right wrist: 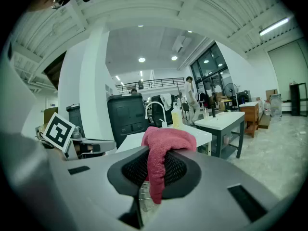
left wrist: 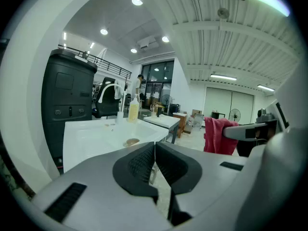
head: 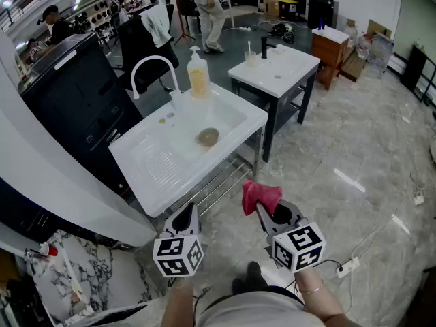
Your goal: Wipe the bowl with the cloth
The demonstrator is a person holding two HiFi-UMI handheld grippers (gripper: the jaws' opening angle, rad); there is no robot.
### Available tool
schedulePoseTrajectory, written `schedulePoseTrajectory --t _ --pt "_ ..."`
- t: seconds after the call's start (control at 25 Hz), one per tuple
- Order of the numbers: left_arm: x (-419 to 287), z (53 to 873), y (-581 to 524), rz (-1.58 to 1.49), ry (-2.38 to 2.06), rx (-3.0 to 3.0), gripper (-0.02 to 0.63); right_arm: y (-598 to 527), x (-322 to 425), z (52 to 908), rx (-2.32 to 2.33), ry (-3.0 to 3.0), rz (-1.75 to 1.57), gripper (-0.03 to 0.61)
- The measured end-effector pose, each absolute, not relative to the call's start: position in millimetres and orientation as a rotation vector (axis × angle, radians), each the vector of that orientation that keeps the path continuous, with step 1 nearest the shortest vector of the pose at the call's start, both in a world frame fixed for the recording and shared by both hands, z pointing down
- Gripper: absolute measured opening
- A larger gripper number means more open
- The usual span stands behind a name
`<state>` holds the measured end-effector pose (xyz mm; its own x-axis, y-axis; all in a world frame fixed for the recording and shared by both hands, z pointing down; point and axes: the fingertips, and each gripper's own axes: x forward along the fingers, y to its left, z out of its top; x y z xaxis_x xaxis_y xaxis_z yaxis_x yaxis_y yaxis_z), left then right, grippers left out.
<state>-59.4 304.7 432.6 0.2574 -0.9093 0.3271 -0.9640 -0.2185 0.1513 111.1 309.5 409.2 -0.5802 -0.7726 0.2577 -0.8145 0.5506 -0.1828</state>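
Right now the fingers [right wrist: 182, 170] of the right gripper [head: 264, 212] pinch the red cloth [head: 260, 195], and the left gripper [head: 189, 216] has its fingers [left wrist: 139, 165] closed on nothing. Both hang short of the white sink [head: 153, 165], well apart from the brown bowl [head: 207, 137] in its basin. This is the approach, I'd judge, and next the cloth must be carried forward and down into the bowl.

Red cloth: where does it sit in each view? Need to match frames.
Head view: red cloth low, just right of centre, below the white sink.
Left gripper view: right of centre, hanging at mid-height.
Right gripper view: dead centre, close foreground.
Shared landmark: yellow soap bottle, in all three views.
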Motion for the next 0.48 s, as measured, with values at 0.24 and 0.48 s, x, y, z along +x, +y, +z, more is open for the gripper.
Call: schedulePoseTrajectory --t 0.24,0.48 --pt "-60.9 432.5 281.5 0.229 -1.744 2.181 0.026 287.6 116.3 406.5 1.339 -2.642 0.404 0.049" --pt "-59.8 430.4 260.8 0.236 -1.767 2.142 0.028 270.1 129.3 402.0 1.346 -2.663 0.44 0.051"
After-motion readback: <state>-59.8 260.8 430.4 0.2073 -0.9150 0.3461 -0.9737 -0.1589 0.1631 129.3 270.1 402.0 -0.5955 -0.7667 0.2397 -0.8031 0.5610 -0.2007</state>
